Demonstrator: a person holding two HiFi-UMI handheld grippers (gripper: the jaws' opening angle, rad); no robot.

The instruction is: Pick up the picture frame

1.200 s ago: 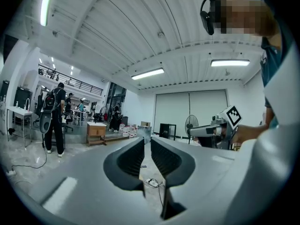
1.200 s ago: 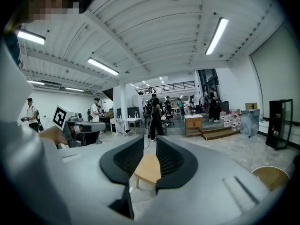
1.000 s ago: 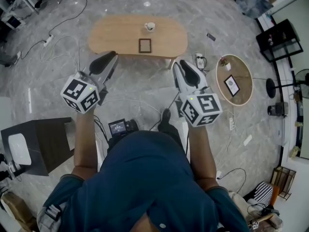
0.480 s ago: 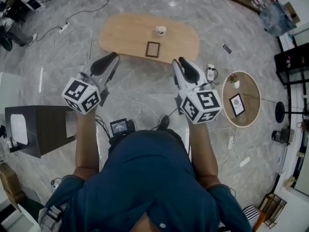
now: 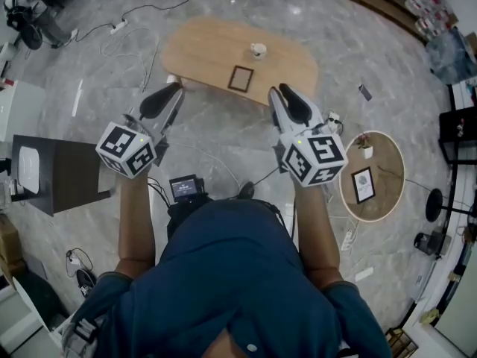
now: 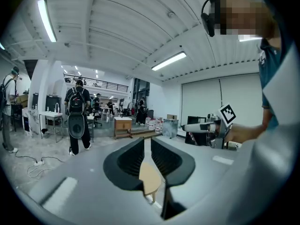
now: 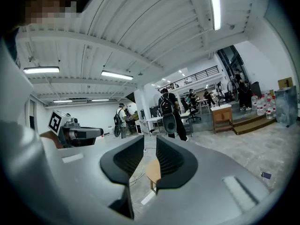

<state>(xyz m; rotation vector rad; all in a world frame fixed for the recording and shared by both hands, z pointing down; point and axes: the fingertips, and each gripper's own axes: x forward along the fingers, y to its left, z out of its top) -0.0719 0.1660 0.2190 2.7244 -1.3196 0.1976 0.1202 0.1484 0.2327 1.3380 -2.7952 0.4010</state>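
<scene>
A small dark-edged picture frame (image 5: 240,78) lies flat on the oval wooden table (image 5: 209,51), near its front edge. A white cup (image 5: 258,50) stands behind it. Both grippers are held in the air short of the table. My left gripper (image 5: 173,88) points at the table's left front and my right gripper (image 5: 277,89) at its right front. Each has its jaws almost together with nothing between them. A bit of the table (image 6: 150,177) shows through the slit of the left gripper (image 6: 147,142), and the table (image 7: 153,170) shows again below the right gripper (image 7: 149,142).
A round side table (image 5: 387,200) at the right carries a second frame (image 5: 362,184) and a small plant (image 5: 365,146). A black stand (image 5: 67,177) sits at the left. Cables trail over the marble floor (image 5: 216,136). People (image 6: 77,114) walk in the background.
The head view has swung: the oval table and frame drifted right and down in it, closer to the gripper tips. The round table slid down the right side. Both grippers kept their pose.
</scene>
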